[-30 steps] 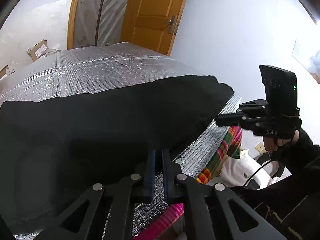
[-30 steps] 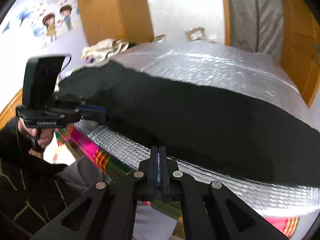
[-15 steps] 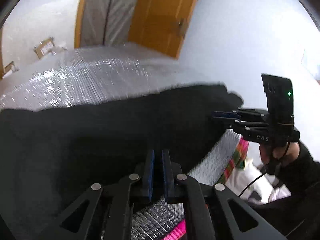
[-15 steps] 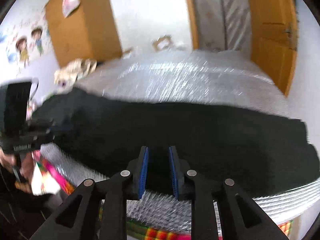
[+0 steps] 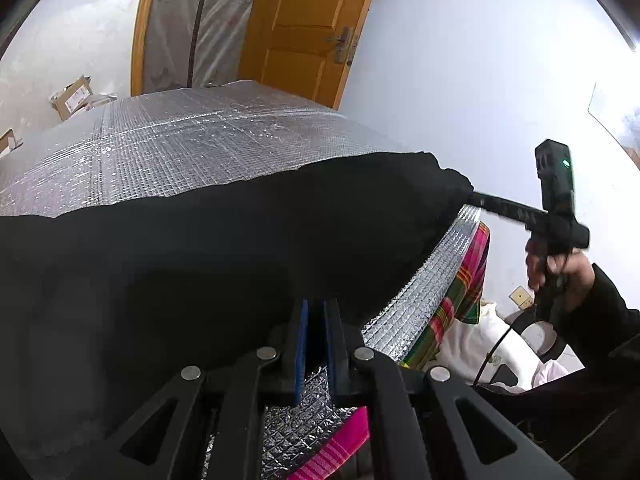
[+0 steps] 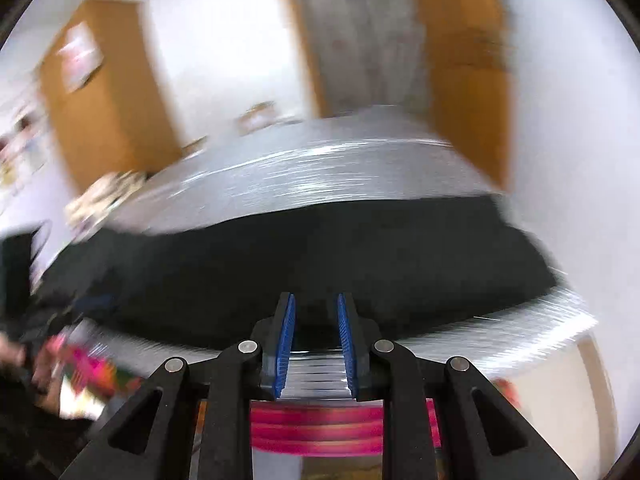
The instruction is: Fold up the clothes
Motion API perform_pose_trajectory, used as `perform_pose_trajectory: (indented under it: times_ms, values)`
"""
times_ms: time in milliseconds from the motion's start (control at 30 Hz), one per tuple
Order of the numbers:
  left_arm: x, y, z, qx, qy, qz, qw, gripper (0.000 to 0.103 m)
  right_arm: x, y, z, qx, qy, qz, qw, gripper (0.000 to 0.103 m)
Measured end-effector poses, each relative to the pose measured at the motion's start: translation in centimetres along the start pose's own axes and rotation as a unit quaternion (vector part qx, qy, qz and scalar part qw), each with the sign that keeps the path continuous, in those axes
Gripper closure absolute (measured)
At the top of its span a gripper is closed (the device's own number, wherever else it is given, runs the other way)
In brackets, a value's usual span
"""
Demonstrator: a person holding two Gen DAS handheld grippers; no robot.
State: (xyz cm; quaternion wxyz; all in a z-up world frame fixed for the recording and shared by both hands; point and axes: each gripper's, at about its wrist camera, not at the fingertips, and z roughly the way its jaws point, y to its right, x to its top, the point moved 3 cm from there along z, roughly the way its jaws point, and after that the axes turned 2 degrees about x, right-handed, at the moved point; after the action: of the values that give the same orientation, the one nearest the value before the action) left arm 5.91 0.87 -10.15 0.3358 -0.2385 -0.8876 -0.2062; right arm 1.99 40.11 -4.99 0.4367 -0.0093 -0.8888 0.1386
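Since half a second ago my right claw (image 6: 314,320) has spread its blue pads wider, with bare foil showing between them, and its view has swung up and smeared with motion. My left claw (image 5: 316,320) is where it was, pads a narrow slit apart; the cloth's near edge sits right at the tips, and I cannot tell whether any of it is pinched there.

Largest is the silver foil-covered bed (image 5: 200,140), filling the left view from nine o'clock through twelve. Across its near side lies the black garment (image 5: 220,248), spread wide from nine to two o'clock, its right corner reaching the tips of my right claw as the left view sees it (image 5: 476,199), up at two o'clock. From the right camera the same garment (image 6: 320,256) runs as a dark band across the middle, just beyond the pads. An orange door (image 5: 312,28) stands at twelve. A bright plaid sheet (image 5: 468,280) hangs below the foil edge at four o'clock.
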Motion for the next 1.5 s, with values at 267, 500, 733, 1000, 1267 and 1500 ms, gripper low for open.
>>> perform_pose_trajectory:
  times_ms: [267, 500, 733, 1000, 1267, 1500]
  values:
    - [0.0, 0.3, 0.3, 0.000, 0.001, -0.003, 1.0000, 0.096, 0.4, 10.3, -3.1, -0.063, 0.045, 0.207, 0.975, 0.073]
    - [0.6, 0.5, 0.3, 0.003, 0.008, 0.001, 1.0000, 0.096, 1.5, 10.6, -1.2, -0.074, 0.026, 0.191, 0.978, 0.071]
    - [0.8, 0.6, 0.7, 0.001, 0.006, 0.002, 1.0000, 0.096, 1.7, 10.9, -0.2, -0.093, 0.005, 0.191, 0.977, 0.071]
    - [1.1, 0.5, 0.9, 0.003, 0.005, 0.001, 1.0000, 0.096, 2.4, 10.2, -0.9, -0.089, 0.030, 0.181, 0.979, 0.094]
    - [1.4, 0.8, 1.6, -0.003, -0.002, 0.007, 1.0000, 0.096, 2.4, 10.6, -2.7, -0.082, 0.048, 0.193, 0.977, 0.095]
    - [1.5, 1.1, 2.0, -0.006, -0.006, 0.011, 0.9999, 0.096, 0.8, 12.5, -1.1, -0.078, 0.018, 0.237, 0.968, 0.092]
